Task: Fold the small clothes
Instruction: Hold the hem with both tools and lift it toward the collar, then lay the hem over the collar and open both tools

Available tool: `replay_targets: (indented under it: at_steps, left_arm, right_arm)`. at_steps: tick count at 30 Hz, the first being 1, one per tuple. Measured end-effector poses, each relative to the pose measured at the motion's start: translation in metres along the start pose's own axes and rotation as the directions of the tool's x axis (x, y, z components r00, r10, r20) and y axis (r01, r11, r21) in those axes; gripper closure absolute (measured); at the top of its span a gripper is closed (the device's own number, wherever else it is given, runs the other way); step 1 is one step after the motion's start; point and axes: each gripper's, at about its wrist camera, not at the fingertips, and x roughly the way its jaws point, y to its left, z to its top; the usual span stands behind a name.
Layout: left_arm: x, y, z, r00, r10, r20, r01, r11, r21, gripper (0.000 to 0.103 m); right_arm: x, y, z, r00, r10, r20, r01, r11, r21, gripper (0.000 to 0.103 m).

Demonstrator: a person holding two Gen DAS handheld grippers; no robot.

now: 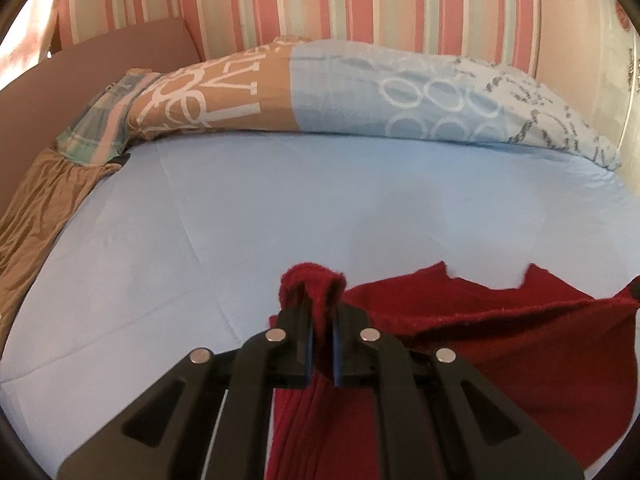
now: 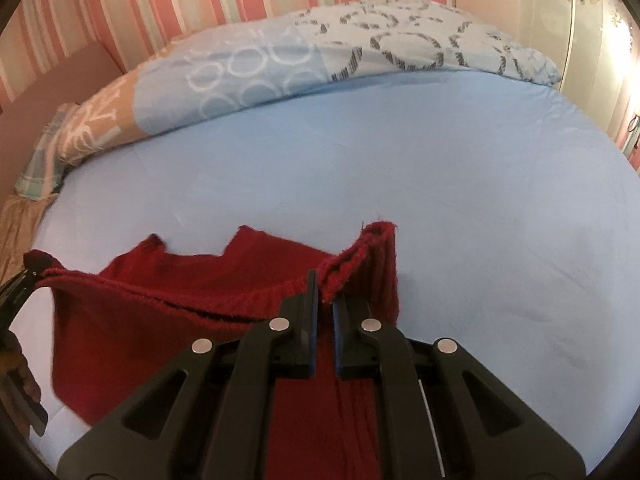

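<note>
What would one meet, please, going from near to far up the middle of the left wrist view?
Left gripper → red garment → blue bedsheet → patterned duvet → striped wall.

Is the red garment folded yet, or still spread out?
Still spread: the red garment hangs stretched between the left gripper and right gripper, each pinching a corner above the blue sheet.

We are losing the red garment (image 1: pixel 500 360) below both frames' bottom edges — its lower part is hiding behind the gripper bodies. The left gripper (image 2: pixel 16 284) is showing only partly at the right view's edge.
</note>
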Motion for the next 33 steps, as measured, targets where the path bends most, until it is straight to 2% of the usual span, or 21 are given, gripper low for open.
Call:
replay_targets:
  at_steps: [9, 14, 19, 21, 24, 26, 27, 28, 29, 31, 33]
  left_arm:
    - [0.051, -0.007, 0.001, 0.999, 0.037, -0.040, -0.035, 0.998, 0.044, 0.096]
    - [0.066, -0.008, 0.002, 0.996, 0.049, -0.071, -0.046, 0.998, 0.043, 0.093]
    - [0.074, -0.010, 0.008, 0.993, 0.048, -0.111, -0.042, 0.998, 0.050, 0.088]
    - [0.076, -0.008, 0.012, 0.991, 0.048, -0.125, -0.041, 0.998, 0.056, 0.088]
    - [0.078, -0.005, 0.015, 0.988, 0.032, -0.148, -0.027, 0.999, 0.035, 0.085]
    - [0.076, -0.004, 0.018, 0.989, 0.020, -0.148, -0.017, 1.000, 0.021, 0.084]
    - [0.073, -0.003, 0.020, 0.990, 0.002, -0.143, -0.001, 1.000, 0.005, 0.081]
    - [0.070, -0.003, 0.021, 0.990, -0.009, -0.139, 0.008, 1.000, -0.004, 0.071]
    - [0.067, -0.002, 0.025, 0.992, -0.011, -0.126, 0.010, 1.000, -0.011, 0.049]
    - [0.055, 0.001, 0.033, 0.997, 0.046, -0.068, -0.047, 0.999, -0.014, 0.011]
    - [0.045, 0.007, 0.042, 0.998, 0.056, -0.026, -0.057, 0.998, -0.032, 0.011]
  right_arm:
    - [0.048, 0.008, 0.019, 0.999, -0.042, -0.034, 0.041, 0.999, -0.030, 0.096]
    - [0.063, 0.006, 0.027, 0.996, -0.061, -0.060, 0.060, 0.998, -0.022, 0.092]
    - [0.074, 0.010, 0.028, 0.993, -0.088, -0.073, 0.084, 0.995, -0.052, 0.092]
    - [0.076, 0.011, 0.031, 0.994, -0.082, -0.075, 0.079, 0.996, -0.045, 0.086]
    - [0.076, 0.013, 0.038, 0.993, -0.101, -0.056, 0.099, 0.994, -0.046, 0.072]
    - [0.077, 0.014, 0.041, 0.992, -0.113, -0.056, 0.110, 0.992, -0.054, 0.069]
    - [0.075, 0.015, 0.043, 0.992, -0.118, -0.050, 0.115, 0.992, -0.058, 0.069]
    - [0.072, 0.015, 0.045, 0.992, -0.118, -0.041, 0.116, 0.991, -0.060, 0.069]
    - [0.068, 0.015, 0.047, 0.993, -0.119, -0.026, 0.117, 0.991, -0.062, 0.069]
    - [0.058, 0.014, 0.050, 0.993, -0.115, 0.000, 0.115, 0.991, -0.063, 0.068]
    - [0.045, 0.012, 0.050, 0.995, -0.098, 0.023, 0.099, 0.993, -0.057, 0.066]
